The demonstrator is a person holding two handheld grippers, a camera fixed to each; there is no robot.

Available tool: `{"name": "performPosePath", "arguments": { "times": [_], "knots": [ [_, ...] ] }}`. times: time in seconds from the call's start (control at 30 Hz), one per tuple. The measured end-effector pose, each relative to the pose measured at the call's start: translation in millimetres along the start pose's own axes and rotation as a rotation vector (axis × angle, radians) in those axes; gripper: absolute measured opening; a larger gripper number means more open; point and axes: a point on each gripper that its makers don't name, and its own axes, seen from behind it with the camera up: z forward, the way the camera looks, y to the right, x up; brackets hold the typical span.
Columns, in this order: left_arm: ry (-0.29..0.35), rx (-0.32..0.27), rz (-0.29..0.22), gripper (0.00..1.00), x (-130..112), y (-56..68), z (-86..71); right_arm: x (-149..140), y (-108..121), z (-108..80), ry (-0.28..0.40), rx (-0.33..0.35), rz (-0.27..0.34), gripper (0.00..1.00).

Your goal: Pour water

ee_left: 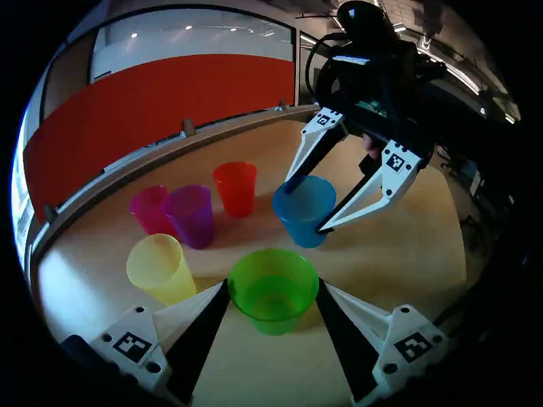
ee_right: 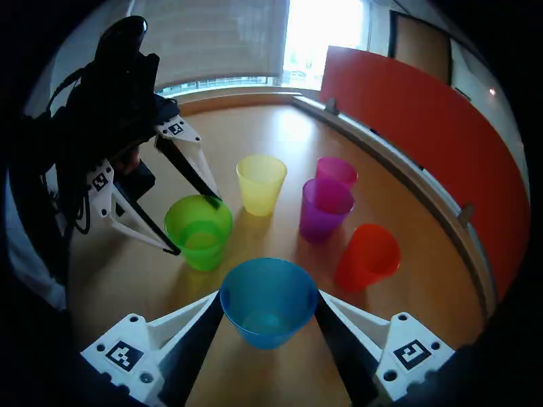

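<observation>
Close, low, facing each other — sharing the green cup (ee_left: 273, 290).

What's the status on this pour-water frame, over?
Left gripper straddles green cup, right gripper straddles blue cup; squeeze unconfirmed. Both cups upright on table, nothing pouring. Crowding close: yellow cup, pink cup, purple cup, orange cup.

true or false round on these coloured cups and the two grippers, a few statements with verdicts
1. The yellow plastic cup stands upright on the wooden table. True.
2. The left gripper straddles the blue plastic cup. False: it straddles the green plastic cup; the right gripper straddles the blue one.
3. The purple plastic cup stands right beside the pink plastic cup. True.
4. The orange plastic cup lies on its side. False: it stands upright.
</observation>
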Motion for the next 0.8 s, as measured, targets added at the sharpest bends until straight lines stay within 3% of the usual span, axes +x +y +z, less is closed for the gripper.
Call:
{"name": "performPosePath", "arguments": {
  "times": [0.8],
  "knots": [
    [-0.001,-0.003,0.002,0.89,-11.6,3.9,-3.1,-17.3,-5.7,5.1,-0.011,0.009,0.031,0.93]
  ]
}}
